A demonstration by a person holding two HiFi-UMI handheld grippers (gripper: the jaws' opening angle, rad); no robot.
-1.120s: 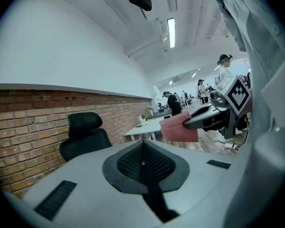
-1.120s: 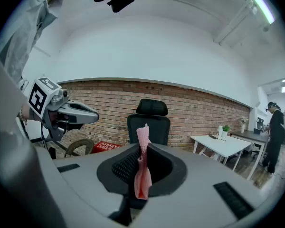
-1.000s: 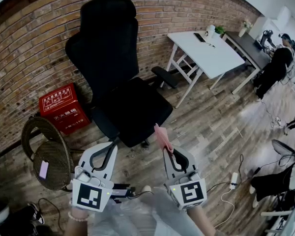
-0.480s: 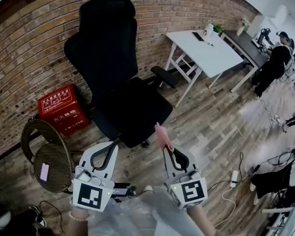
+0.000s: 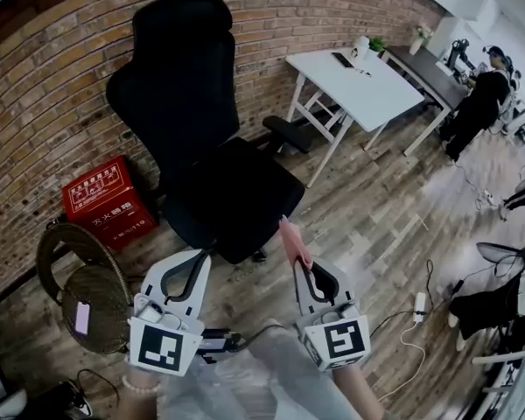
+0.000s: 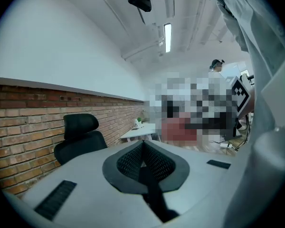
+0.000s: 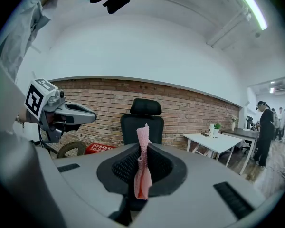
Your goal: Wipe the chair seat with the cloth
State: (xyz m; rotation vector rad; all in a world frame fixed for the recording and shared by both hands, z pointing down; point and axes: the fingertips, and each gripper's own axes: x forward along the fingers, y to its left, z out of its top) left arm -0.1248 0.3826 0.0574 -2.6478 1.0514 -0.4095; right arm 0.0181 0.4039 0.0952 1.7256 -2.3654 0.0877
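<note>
Right hand-held gripper [image 5: 302, 269] pinches pink fabric cloth [image 5: 292, 241] just short of black padded chair seat [image 5: 241, 195]. Left hand-held gripper [image 5: 195, 262] is closed and empty. Wiping not yet begun.

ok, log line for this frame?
right gripper: shut on pink cloth | left gripper: shut, empty | chair seat: no cloth contact

The right tongs [image 7: 142, 147] hide the chair [image 7: 129, 127] seat from their camera.
</note>
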